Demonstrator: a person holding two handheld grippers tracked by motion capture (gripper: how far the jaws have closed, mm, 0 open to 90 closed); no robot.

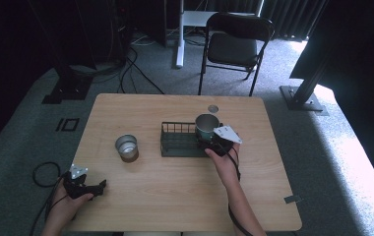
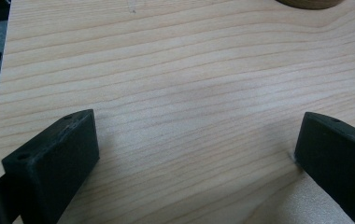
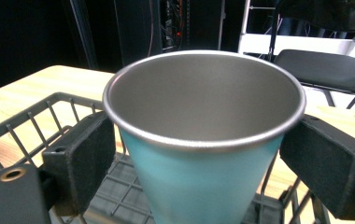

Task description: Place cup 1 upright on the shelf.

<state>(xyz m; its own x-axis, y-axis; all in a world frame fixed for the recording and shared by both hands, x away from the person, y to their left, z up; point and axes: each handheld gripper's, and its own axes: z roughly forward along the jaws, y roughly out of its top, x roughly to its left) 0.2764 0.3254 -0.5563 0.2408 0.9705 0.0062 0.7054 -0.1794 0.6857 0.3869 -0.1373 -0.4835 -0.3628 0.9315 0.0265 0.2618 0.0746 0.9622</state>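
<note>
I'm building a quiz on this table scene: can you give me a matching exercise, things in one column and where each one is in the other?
Things:
1. teal cup
2. silver cup
3. left claw
4. folding chair

Places:
A. on the floor beyond the table
B. between the right claw's jaws, at the wire basket
C. open above bare wood near the table's front left corner
D. standing alone on the table, left of the basket

Pairs: 1-B, 2-D, 3-C, 4-A

Your teal metal cup [image 3: 199, 154] stands upright, mouth open, apparently inside the dark wire basket's [image 1: 175, 146] right end.
</note>
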